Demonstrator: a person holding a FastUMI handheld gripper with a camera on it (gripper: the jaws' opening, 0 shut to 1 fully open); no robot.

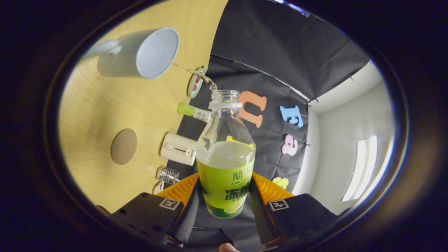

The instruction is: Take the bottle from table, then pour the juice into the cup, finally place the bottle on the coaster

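Note:
My gripper (224, 190) is shut on a clear bottle (225, 154) with a green label, held between the fingers and tipped over so the wooden table (101, 115) stands on edge beside it. The bottle's mouth is uncapped. A thin stream of juice (190, 71) runs from the mouth toward the rim of a pale blue mug (140, 52), which stands on the table beyond the bottle. The juice fills the bottle roughly to the top of the label. A round brown coaster (123, 146) lies flat on the table, nearer to the fingers than the mug.
Along the table's back edge by the cloth wall lie a round tin (195, 83), a small green-capped tube (194, 112), a white boxy device (178, 148) and a small clear ridged item (167, 175). A white wall with a window (360, 168) stands past the cloth.

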